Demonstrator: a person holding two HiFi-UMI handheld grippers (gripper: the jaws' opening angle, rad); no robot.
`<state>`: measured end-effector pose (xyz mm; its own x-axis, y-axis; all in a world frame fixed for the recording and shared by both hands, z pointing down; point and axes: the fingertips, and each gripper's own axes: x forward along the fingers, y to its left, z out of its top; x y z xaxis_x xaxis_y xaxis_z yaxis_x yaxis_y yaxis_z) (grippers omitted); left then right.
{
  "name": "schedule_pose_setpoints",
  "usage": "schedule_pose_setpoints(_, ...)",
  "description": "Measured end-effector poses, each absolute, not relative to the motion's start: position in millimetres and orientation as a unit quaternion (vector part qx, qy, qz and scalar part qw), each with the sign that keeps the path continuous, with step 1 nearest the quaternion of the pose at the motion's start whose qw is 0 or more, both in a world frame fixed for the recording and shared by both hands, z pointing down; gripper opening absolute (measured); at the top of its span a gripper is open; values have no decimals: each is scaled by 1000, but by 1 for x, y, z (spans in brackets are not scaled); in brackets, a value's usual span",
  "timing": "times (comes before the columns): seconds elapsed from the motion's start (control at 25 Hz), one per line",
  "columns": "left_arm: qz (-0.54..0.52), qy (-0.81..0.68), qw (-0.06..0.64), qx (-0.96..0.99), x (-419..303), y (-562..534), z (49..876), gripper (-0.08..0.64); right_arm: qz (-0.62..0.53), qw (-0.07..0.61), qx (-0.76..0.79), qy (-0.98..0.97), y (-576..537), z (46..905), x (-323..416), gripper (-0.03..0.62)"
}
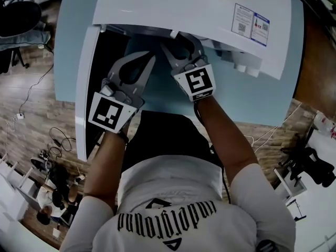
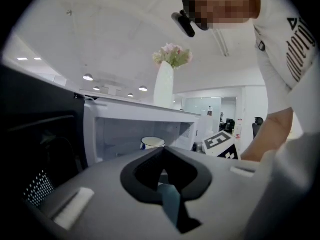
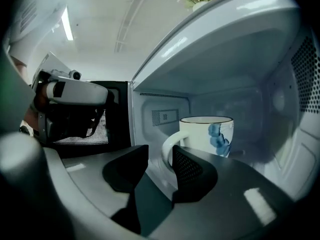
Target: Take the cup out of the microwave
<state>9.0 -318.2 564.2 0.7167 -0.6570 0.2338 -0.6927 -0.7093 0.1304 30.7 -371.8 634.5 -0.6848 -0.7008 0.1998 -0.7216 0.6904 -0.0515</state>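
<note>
Inside white microwave [image 3: 225,59], white cup with blue marks [image 3: 207,134] sits straight ahead.
Right hand-held gripper [image 3: 160,154] is spread, handle [image 3: 169,141] facing it; left hand-held gripper [image 2: 162,153] pressed together.

We see a pale blue table [image 1: 265,101] on a wood-plank floor [image 1: 44,117]. Left of the table: loose cables [image 1: 37,85] on the floor, dark chair [image 1: 18,17] by the far corner. Right of the table: white furniture [image 1: 317,214] with black gear [image 1: 315,167]. Overhead: white ceiling [image 2: 115,29], round recessed lights [image 2: 88,77].

White cup [image 3: 212,134] w/ blue print, maybe floral, upright inside open microwave [image 3: 235,59].
</note>
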Motion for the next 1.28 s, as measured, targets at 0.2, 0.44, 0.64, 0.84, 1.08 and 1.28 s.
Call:
schedule_pose_setpoints(0.2, 85, -364, 107, 921, 12, -317, 567, 51, 46, 74, 416, -905, -379, 635, 27, 125)
schedule_pose_setpoints(0.44, 86, -365, 113, 920, 11, -317, 570, 51, 33, 77, 416, -905, -387, 631, 24, 54)
schedule_pose_setpoints(0.64, 82, -365, 123, 919, 9, -316, 573, 51, 32, 81, 405, -910, -388, 625, 26, 49)
schedule_pose_setpoints(0.84, 76, -363, 127, 920, 9, -317, 570, 51, 23, 77, 394, -915, -380, 618, 25, 48)
schedule_pose_setpoints(1.08, 87, -350, 103, 927, 15, -315, 557, 51, 23, 80, 389, -918, -359, 606, 30, 48)
schedule_pose_setpoints(1.28, 92, -342, 92, 931, 20, -302, 547, 51, 19, 77, 391, -917, -335, 594, 40, 48)
